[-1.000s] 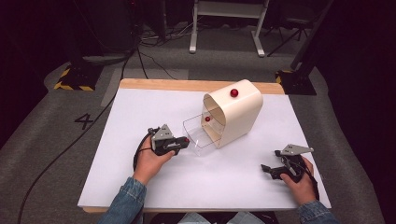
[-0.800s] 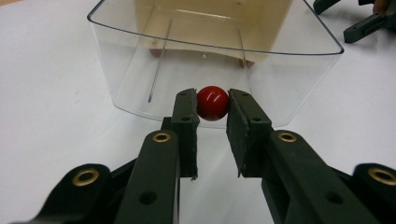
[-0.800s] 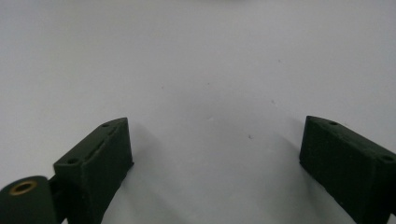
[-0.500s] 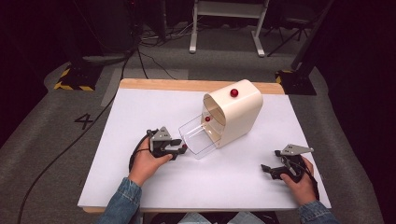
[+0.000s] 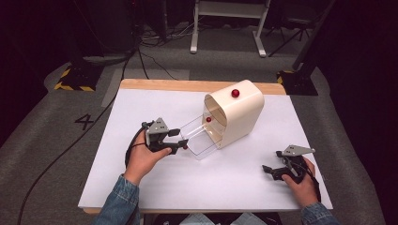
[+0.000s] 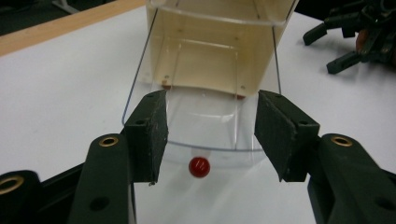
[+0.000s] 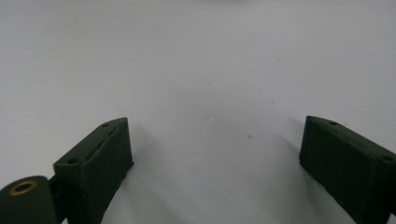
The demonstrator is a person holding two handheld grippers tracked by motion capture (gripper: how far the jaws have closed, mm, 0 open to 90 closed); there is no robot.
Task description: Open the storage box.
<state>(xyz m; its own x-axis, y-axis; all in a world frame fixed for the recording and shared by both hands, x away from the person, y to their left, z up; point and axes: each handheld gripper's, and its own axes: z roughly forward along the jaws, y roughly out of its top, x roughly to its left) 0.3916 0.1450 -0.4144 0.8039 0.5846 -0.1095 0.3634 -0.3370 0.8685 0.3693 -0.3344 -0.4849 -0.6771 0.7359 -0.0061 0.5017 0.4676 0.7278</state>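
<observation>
White table (image 5: 141, 187) under everything, wood edge along its far side. Cream box (image 5: 237, 112) taken as landmark: arched, standing toward the far middle of the table, open mouth turned to the person's left, one red knob (image 5: 235, 93) on top. Clear drawer (image 5: 199, 136) pulled out of the box's mouth, its rounded front edge well out from the cream shell. Seen through the left gripper view, the cream interior of the box (image 6: 210, 51) straight ahead, drawer floor (image 6: 205, 116) reaching toward the jaws.

Left gripper (image 5: 183, 139) held just at the drawer's front, on the side away from the box, tilted up off the table. Jaws standing apart, having just been opening — nothing pinched between the pads. Small red ball handle (image 6: 199, 166) on the drawer's front lip, sitting free in the gap between the two pads, touching neither.

Right gripper (image 5: 269, 170) well apart from the box, near the table's near right corner, resting low. Jaws spread wide over bare white tabletop (image 7: 201, 70) — nothing between them.
</observation>
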